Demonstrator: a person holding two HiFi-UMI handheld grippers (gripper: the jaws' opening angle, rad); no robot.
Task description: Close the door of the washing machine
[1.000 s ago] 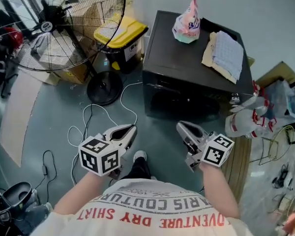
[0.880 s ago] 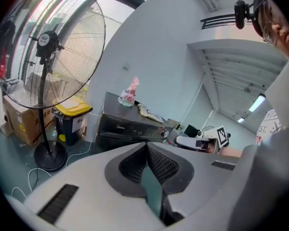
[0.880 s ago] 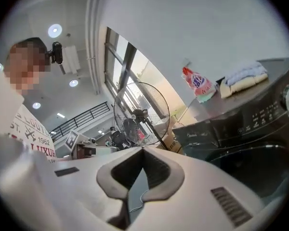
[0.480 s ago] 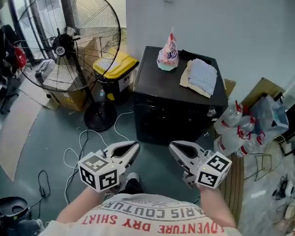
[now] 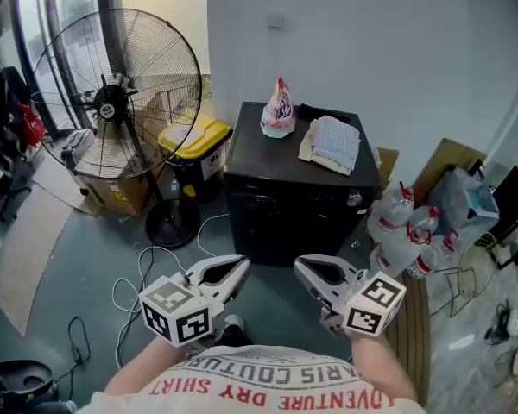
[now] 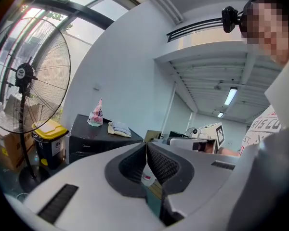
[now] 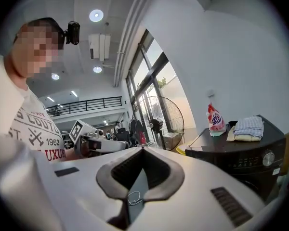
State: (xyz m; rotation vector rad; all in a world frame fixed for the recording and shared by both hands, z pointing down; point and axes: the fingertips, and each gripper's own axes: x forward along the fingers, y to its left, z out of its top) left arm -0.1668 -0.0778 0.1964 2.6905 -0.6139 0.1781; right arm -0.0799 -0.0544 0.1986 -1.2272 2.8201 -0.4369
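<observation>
Nearest me, the left gripper (image 5: 239,269) sits at 11 o'clock and the right gripper (image 5: 300,266) at 1 o'clock, both raised over the grey floor (image 5: 78,231). Each gripper has its jaws pressed together at the tips, with nothing between them. Both point toward the black washing machine (image 5: 298,184) standing dead ahead at 12 o'clock, well apart from either gripper. Its door (image 5: 285,222) on the front face looks flush with the cabinet, as far as I can tell. A cluster of plastic bottles (image 5: 404,228) lies at 2 o'clock beside the machine. A yellow-lidded bin (image 5: 192,139) stands just left of it, and a big pedestal fan (image 5: 112,102) is at 10 o'clock. On the machine's top rest a pink bag (image 5: 278,110) and a folded cloth (image 5: 333,143).
</observation>
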